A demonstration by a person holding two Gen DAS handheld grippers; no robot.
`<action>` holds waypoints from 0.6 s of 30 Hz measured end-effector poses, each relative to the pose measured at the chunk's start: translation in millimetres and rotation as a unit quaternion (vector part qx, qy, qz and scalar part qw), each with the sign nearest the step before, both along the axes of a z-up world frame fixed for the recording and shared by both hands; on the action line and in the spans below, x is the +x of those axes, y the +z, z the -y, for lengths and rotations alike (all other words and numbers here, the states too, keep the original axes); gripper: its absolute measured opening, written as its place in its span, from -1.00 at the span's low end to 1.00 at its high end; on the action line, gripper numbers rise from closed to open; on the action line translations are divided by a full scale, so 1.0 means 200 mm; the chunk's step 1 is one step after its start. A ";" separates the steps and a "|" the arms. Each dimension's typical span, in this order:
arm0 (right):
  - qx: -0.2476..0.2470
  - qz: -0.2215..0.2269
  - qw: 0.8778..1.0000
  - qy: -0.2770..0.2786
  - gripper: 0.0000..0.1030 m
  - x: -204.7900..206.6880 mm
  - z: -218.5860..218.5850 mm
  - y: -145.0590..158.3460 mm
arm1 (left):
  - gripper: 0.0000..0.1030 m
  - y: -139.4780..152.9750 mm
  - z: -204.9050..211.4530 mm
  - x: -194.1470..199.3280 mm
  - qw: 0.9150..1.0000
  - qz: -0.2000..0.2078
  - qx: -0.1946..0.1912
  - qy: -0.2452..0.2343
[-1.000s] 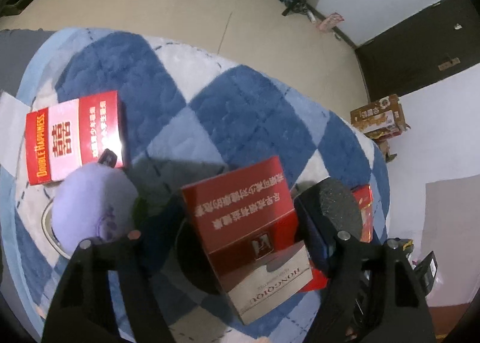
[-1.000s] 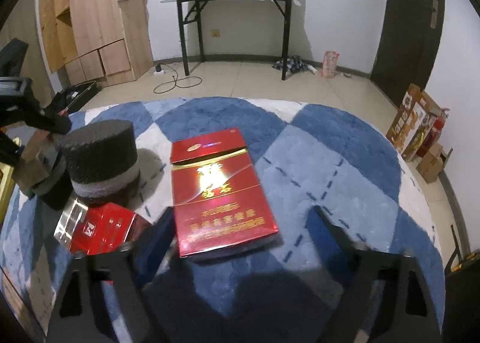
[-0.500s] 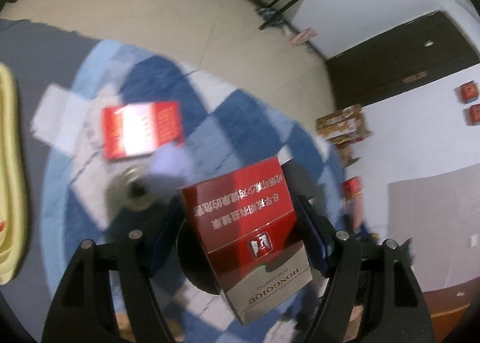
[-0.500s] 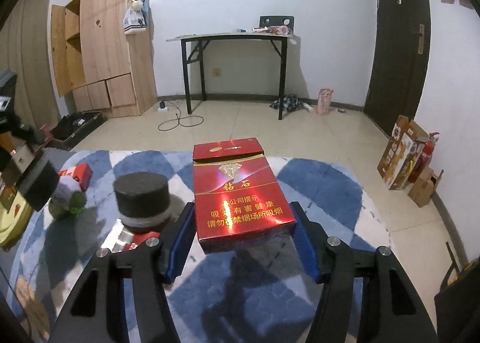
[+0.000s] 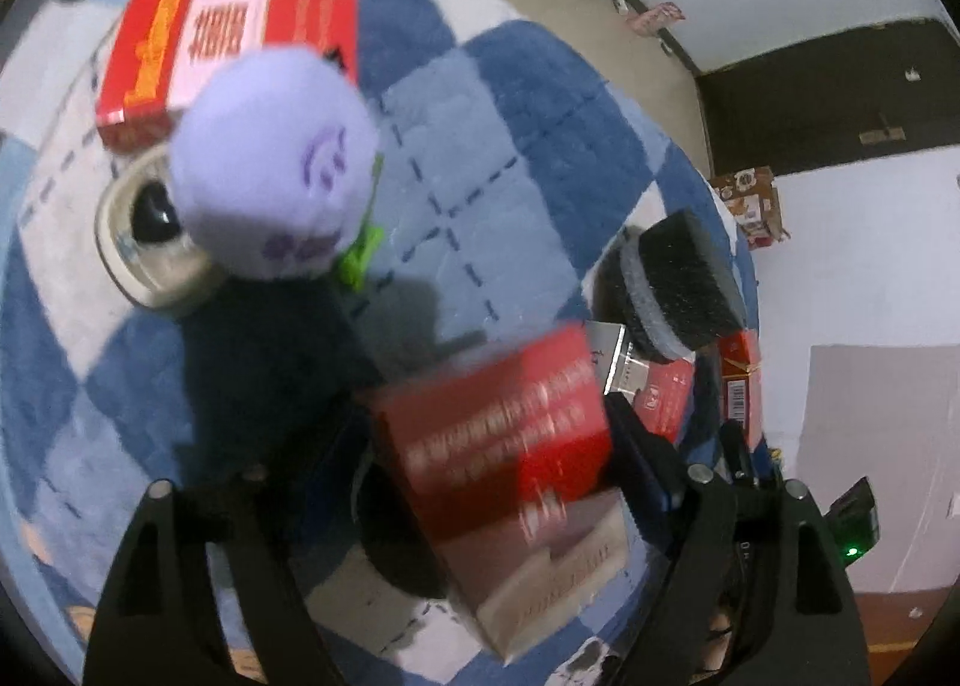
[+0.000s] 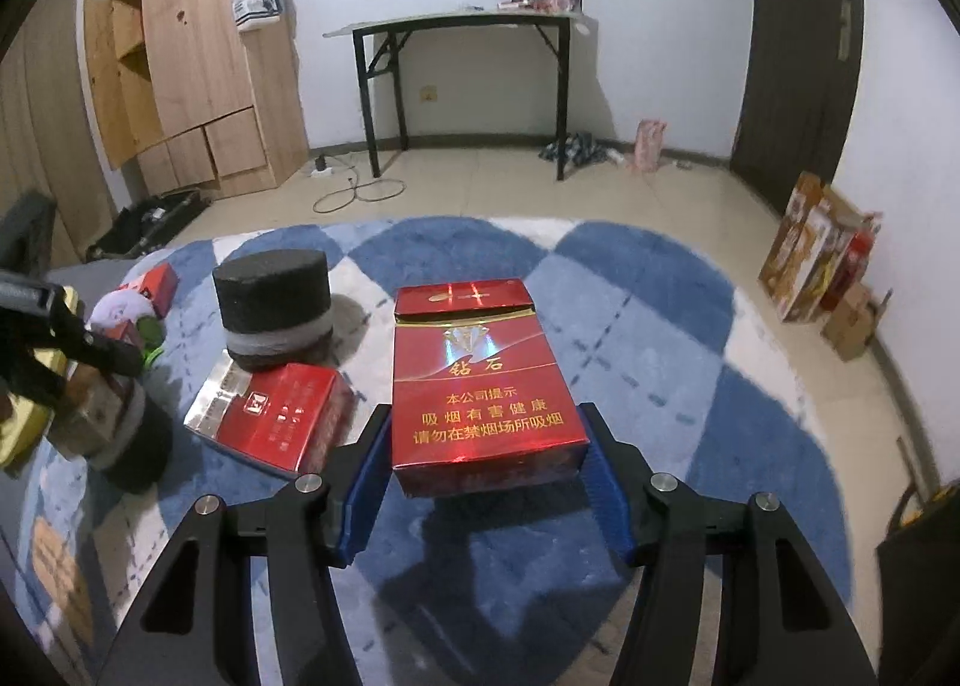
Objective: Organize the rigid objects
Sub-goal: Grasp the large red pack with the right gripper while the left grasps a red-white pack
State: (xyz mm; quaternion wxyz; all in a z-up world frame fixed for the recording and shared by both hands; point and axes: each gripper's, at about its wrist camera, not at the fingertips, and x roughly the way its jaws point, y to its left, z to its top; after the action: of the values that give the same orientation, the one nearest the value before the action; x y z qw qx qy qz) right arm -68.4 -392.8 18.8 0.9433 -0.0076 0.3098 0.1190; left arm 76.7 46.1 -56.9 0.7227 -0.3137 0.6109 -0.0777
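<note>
My right gripper (image 6: 480, 437) is shut on a red carton with gold print (image 6: 480, 374), held level above the blue checked rug (image 6: 660, 326). A red carton with a tan end (image 5: 498, 446) lies smeared between the fingers of my left gripper (image 5: 456, 458). Its jaws are opening, and a dark gap shows along the carton's left side. Something round and dark sits under that carton. On the rug lie a red and silver pack (image 6: 270, 416), with a black foam cylinder (image 6: 273, 308) behind it, and a red and white carton (image 5: 300, 8).
A purple plush ball (image 5: 276, 164) sits on a beige tape roll (image 5: 138, 254) close ahead of the left gripper. A wooden wardrobe (image 6: 198, 74), a black folding table (image 6: 462, 26) and cardboard boxes (image 6: 804, 260) stand around the rug.
The right jaws closed on the gold-print carton and lifted it off the rug. The left gripper swung down toward the plush ball, and its carton now looks smeared.
</note>
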 end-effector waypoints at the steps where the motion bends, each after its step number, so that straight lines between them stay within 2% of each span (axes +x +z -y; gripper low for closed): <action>1: -0.001 -0.002 1.000 0.000 0.13 0.01 0.00 -0.01 | 0.59 -0.01 0.00 0.00 1.000 -0.003 0.002 0.000; 5: 0.007 -0.011 1.000 0.002 0.12 0.06 -0.01 -0.05 | 0.65 0.00 0.00 0.00 1.000 -0.003 0.004 0.000; 9: 0.011 -0.017 1.000 0.003 0.12 0.08 0.00 -0.07 | 0.65 0.04 -0.03 0.01 1.000 0.004 0.022 0.011; 14: 0.020 -0.020 1.000 -0.001 0.12 0.09 0.02 -0.09 | 0.66 0.04 -0.06 0.00 0.999 -0.009 0.025 0.018; 17: 0.018 -0.021 1.000 -0.003 0.12 0.11 0.00 -0.11 | 0.59 0.08 -0.07 -0.02 0.999 0.006 0.030 0.018; 18: 0.019 -0.021 1.000 -0.003 0.12 0.11 0.00 -0.11 | 0.45 0.09 -0.08 -0.02 0.999 0.010 0.028 0.017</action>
State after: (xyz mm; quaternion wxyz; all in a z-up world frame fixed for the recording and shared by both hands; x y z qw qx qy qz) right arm -46.8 -393.1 -3.8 0.9369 0.0138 0.3273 0.1221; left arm 72.3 61.4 -38.9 0.7385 -0.3034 0.5999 -0.0515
